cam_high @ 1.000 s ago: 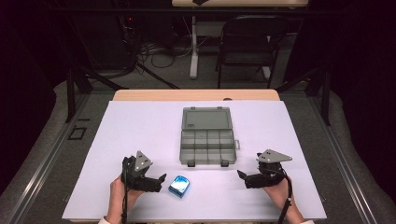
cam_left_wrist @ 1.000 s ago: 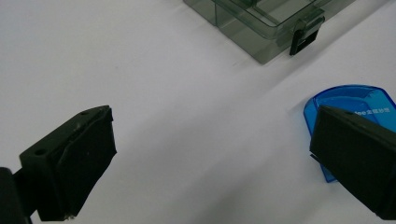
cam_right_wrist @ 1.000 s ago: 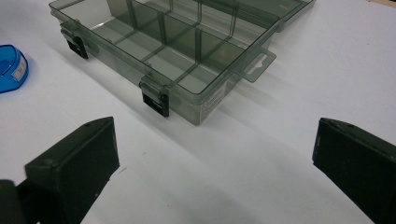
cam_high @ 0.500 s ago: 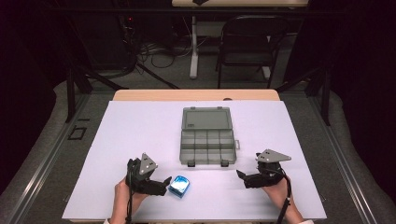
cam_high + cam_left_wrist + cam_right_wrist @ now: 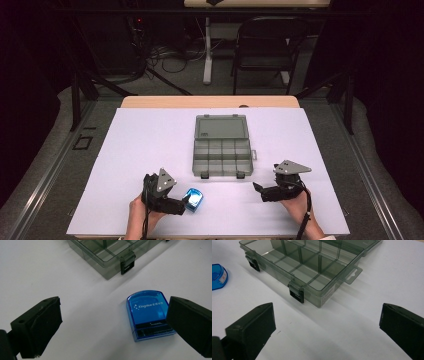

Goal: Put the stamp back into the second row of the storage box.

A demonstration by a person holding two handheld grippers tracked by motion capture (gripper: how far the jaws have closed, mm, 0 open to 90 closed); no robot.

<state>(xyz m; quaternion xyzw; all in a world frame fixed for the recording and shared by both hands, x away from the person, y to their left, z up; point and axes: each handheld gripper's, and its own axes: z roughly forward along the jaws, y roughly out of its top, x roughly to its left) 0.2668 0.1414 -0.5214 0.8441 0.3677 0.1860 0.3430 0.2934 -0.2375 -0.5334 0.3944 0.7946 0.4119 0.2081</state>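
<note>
My left claw [image 5: 113,322] is wide open by the small shiny blue plastic box [image 5: 149,313], flat on the white bench [image 5: 150,145]. It looks light, hard and slippery; I'd pinch its long sides.

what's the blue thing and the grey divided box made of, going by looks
The blue thing looks like glossy, translucent hard plastic: light glints off its rounded top and white print sits on it. What is inside cannot be told. The grey divided box looks like smoky see-through plastic: the white table shows through its walls and dividers. Its latches look like darker plastic, opaque or nearly so.
</note>
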